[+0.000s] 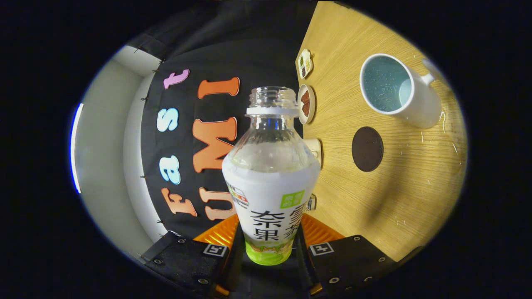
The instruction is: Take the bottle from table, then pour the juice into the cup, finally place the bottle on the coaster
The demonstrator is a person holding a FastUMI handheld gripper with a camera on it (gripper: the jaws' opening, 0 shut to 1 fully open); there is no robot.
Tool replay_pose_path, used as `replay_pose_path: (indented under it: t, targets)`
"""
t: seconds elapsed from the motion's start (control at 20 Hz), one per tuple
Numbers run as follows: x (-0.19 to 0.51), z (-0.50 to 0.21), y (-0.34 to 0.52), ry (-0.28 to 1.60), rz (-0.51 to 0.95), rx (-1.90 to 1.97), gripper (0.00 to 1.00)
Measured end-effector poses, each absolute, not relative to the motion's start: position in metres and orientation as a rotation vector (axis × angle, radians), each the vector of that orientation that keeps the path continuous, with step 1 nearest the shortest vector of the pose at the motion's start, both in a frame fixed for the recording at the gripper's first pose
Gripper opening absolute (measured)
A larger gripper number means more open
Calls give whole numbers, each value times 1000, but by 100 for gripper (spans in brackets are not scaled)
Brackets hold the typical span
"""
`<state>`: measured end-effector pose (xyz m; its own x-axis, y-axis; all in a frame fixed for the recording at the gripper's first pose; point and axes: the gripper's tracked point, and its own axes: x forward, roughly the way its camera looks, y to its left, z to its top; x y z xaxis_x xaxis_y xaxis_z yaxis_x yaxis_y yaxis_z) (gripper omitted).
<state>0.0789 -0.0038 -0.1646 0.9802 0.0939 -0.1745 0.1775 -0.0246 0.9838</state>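
My gripper (268, 243) is shut on a clear, uncapped bottle (271, 174) with a white and green label; both fingers press on its lower body. The whole view is rolled about a quarter turn, so the wooden table (399, 199) stands like a wall to the right of the bottle. A white mug (401, 91) with a pale blue inside rests on that table, beyond the bottle's neck and to its right. A dark round coaster (367, 149) lies on the table between the mug and the bottle's shoulder. The bottle's mouth points along the table's far edge, not at the mug.
Along the table's far edge, close to the bottle's neck, sit a small round dish (306, 104) with brown pieces and a small divided dish (305, 63). A pale object (316, 149) is half hidden behind the bottle's shoulder. The black booth wall (266, 54) rises behind.
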Motion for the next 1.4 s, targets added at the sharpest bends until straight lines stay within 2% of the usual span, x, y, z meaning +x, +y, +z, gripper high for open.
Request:
replay_pose_path:
  t: [1.4]
  targets:
    - [82, -171, -15, 214, -122, 1722, 59]
